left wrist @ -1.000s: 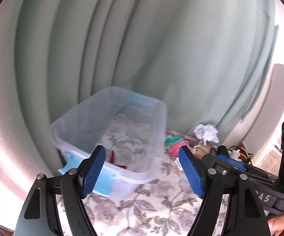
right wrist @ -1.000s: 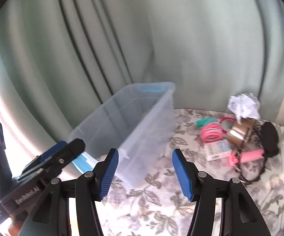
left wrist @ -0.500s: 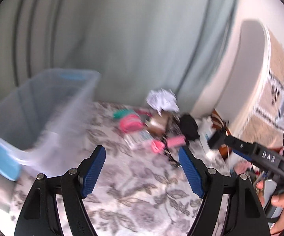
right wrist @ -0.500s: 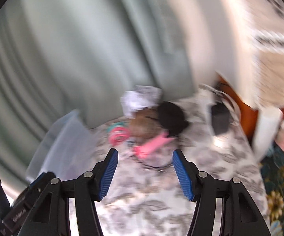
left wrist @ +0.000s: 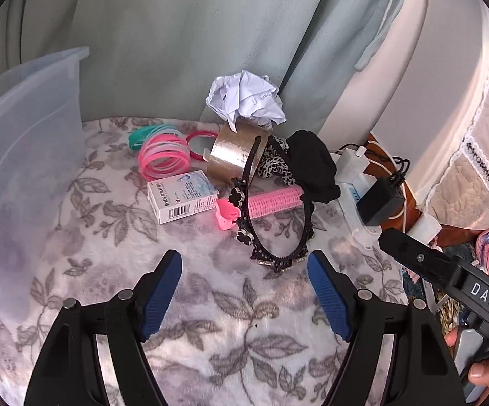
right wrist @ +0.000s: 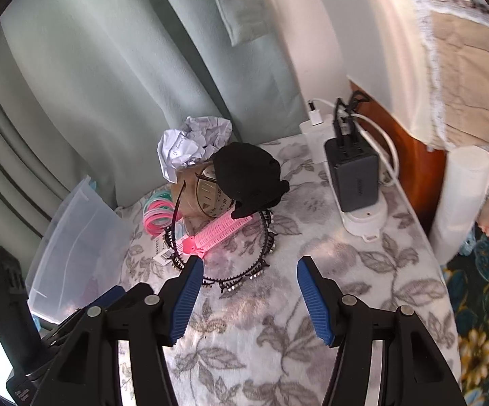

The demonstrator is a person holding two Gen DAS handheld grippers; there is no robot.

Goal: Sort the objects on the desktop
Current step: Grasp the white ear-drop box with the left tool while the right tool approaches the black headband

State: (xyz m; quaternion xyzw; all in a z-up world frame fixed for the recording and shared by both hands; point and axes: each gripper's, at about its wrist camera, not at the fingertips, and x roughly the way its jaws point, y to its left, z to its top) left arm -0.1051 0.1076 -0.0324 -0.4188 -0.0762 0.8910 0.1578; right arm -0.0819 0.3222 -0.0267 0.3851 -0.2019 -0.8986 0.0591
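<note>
A pile of small things lies on the floral cloth: a black studded headband, a pink hair roller, a white box, pink bangles, a tape roll, crumpled paper and a black cloth. My left gripper hovers open just short of the headband, nothing between its pads. My right gripper is open too, its left pad close to the headband and the roller.
A clear plastic bin stands to the left of the pile. A white power strip with a dark charger and cables lies at the right. A white roll stands at the table's right edge. Curtains hang behind.
Both views have swung from the clear bin over to the pile at its right and come lower and closer. The jaws of both grippers stand as wide as before.
</note>
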